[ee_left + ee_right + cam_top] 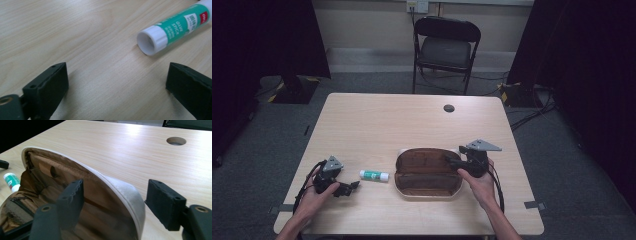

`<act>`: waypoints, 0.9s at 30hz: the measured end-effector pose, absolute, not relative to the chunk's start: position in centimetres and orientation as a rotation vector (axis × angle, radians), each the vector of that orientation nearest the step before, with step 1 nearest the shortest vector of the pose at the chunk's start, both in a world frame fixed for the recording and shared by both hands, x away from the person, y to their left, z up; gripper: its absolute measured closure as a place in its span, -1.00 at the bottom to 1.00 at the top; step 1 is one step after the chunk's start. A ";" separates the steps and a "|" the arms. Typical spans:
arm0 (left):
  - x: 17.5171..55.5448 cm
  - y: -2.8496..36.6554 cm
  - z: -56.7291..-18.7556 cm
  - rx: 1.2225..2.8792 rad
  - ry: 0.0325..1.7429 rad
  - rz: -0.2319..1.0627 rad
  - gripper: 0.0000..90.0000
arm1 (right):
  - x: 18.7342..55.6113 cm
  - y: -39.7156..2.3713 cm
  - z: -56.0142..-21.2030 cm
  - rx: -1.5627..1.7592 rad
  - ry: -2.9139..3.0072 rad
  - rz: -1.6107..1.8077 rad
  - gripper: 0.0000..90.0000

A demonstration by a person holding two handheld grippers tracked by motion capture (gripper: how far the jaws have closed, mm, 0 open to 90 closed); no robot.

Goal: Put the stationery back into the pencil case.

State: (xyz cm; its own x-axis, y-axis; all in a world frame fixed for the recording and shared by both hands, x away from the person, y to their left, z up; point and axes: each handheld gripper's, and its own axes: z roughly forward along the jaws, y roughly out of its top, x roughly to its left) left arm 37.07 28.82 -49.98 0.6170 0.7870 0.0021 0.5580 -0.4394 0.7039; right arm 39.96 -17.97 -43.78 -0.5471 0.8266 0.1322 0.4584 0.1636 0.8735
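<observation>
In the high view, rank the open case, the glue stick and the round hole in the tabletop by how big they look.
1. Open brown case, by far the largest.
2. Glue stick, longer than the hole is wide, but slim.
3. Round hole, smallest; it lies farther from the camera, so its place against the glue stick is unsure.

- High view: dim overall, dark at both sides and corners, soft and slightly grainy; the table point(412, 125) is evenly lit.
- Gripper views: brighter, with pale glare on the wood point(132, 130); near jaws blurred, casting soft shadows.
</observation>
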 end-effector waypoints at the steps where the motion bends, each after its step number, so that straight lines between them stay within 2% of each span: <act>1: 37.0 28.8 -49.9 2.162 1.052 0.436 -0.86 | 39.7 -18.2 -43.7 1.229 2.070 1.346 -0.37; 5: 37.0 28.9 -49.6 2.159 1.070 0.469 -0.61 | 38.6 -19.1 -43.4 1.227 2.076 1.333 -0.42; 10: 37.0 29.1 -49.5 2.144 1.070 0.479 -0.63 | 37.2 -20.4 -43.2 1.237 2.068 1.303 -0.44; 14: 36.9 29.1 -48.7 2.115 1.008 0.473 -0.64 | 35.7 -22.4 -43.6 1.255 2.062 1.278 -0.44; 27: 37.3 26.5 -47.1 2.070 0.874 0.417 -0.55 | 35.7 -26.7 -47.9 1.363 2.110 1.049 -0.42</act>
State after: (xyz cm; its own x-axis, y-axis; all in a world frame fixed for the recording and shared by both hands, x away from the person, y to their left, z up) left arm 37.27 26.50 -47.09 0.7028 0.7112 -0.0153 0.4356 -0.4133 0.7996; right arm 35.73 -26.68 -47.87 -0.4335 0.8996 0.0534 0.5855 0.2361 0.7756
